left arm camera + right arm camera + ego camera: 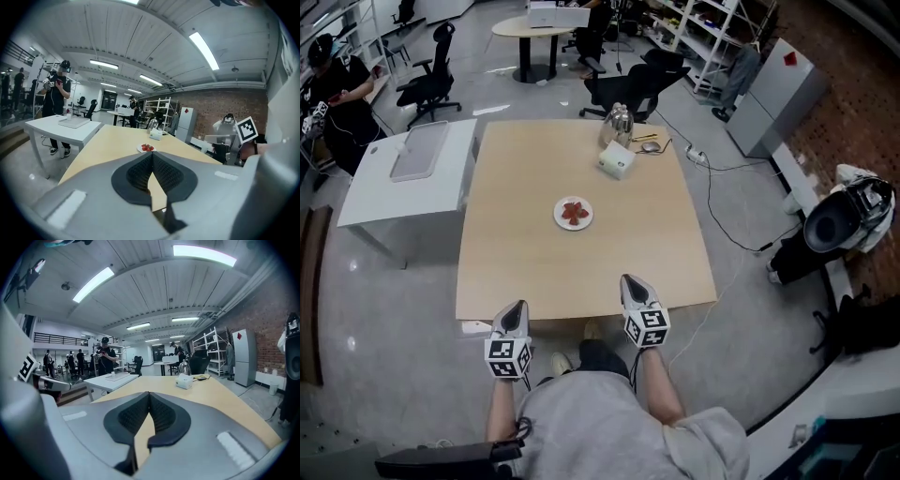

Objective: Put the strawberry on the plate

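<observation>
Both sets of jaws are fully closed with nothing in them. Left gripper point(519, 309) and right gripper point(630, 283) are parked at the near table point(656, 253) edge, probably because the job looks done. Strawberry point(574, 212) sits on plate point(559, 219), well ahead, between the two. Box point(617, 160) and jug point(618, 120) are farther beyond. Nothing blocks the way.

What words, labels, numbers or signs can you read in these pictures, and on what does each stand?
None can be read.
The marker cubes bear black-and-white square patterns, not letters.
The red diamond sign on the grey cabinet is too small to read.
</observation>
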`<action>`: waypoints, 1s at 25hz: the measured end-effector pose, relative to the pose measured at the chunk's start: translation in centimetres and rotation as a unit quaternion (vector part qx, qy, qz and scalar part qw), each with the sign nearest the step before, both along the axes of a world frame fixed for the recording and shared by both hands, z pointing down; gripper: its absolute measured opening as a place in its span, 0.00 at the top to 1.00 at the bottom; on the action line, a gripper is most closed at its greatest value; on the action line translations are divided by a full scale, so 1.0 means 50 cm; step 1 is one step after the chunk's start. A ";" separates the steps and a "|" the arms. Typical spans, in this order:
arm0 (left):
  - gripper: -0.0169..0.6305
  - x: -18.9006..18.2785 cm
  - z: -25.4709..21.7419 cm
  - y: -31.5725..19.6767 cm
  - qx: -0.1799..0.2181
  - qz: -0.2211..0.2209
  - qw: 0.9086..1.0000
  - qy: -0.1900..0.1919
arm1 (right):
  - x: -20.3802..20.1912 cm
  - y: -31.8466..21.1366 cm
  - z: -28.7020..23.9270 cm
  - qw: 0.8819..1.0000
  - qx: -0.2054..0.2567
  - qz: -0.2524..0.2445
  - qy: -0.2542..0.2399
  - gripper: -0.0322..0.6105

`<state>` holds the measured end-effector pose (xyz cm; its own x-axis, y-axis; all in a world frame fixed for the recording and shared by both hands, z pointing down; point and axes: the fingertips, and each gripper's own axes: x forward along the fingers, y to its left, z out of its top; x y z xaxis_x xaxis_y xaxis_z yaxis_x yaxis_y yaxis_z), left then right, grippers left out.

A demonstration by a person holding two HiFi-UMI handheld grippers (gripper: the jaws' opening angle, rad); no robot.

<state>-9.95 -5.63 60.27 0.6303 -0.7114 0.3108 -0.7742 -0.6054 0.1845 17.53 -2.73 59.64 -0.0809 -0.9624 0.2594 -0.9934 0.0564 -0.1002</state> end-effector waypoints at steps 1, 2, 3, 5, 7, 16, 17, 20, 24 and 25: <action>0.94 0.009 -0.001 0.002 0.001 0.004 1.000 0.000 | 0.005 0.010 -0.002 1.000 0.001 0.003 0.000 0.94; 0.94 0.019 -0.003 0.004 0.001 0.009 1.000 0.000 | 0.011 0.020 -0.003 1.000 0.002 0.006 0.000 0.94; 0.94 0.030 -0.004 0.004 0.002 0.013 1.000 0.000 | 0.018 0.029 -0.004 1.000 0.003 0.010 -0.001 0.94; 0.94 0.053 -0.010 0.004 0.005 0.024 1.000 0.000 | 0.033 0.046 -0.007 1.000 0.004 0.018 -0.003 0.94; 0.94 0.077 -0.017 0.000 0.008 0.034 0.999 0.000 | 0.049 0.059 -0.012 1.000 0.007 0.024 -0.005 0.94; 0.94 0.201 -0.028 -0.010 0.011 0.057 0.998 -0.004 | 0.155 0.088 -0.019 0.999 0.017 0.036 -0.005 0.94; 0.94 0.213 -0.030 -0.010 0.012 0.058 0.998 -0.003 | 0.165 0.089 -0.023 0.999 0.019 0.036 -0.006 0.94; 0.94 0.245 -0.036 -0.013 0.012 0.054 0.998 -0.004 | 0.193 0.086 -0.034 0.999 0.026 0.029 -0.004 0.94; 0.94 0.284 -0.043 -0.017 0.013 0.047 0.999 -0.004 | 0.230 0.080 -0.037 0.999 0.030 0.020 0.000 0.94; 0.94 0.291 -0.044 -0.018 0.014 0.045 0.999 -0.005 | 0.239 0.077 -0.036 0.999 0.029 0.017 0.001 0.94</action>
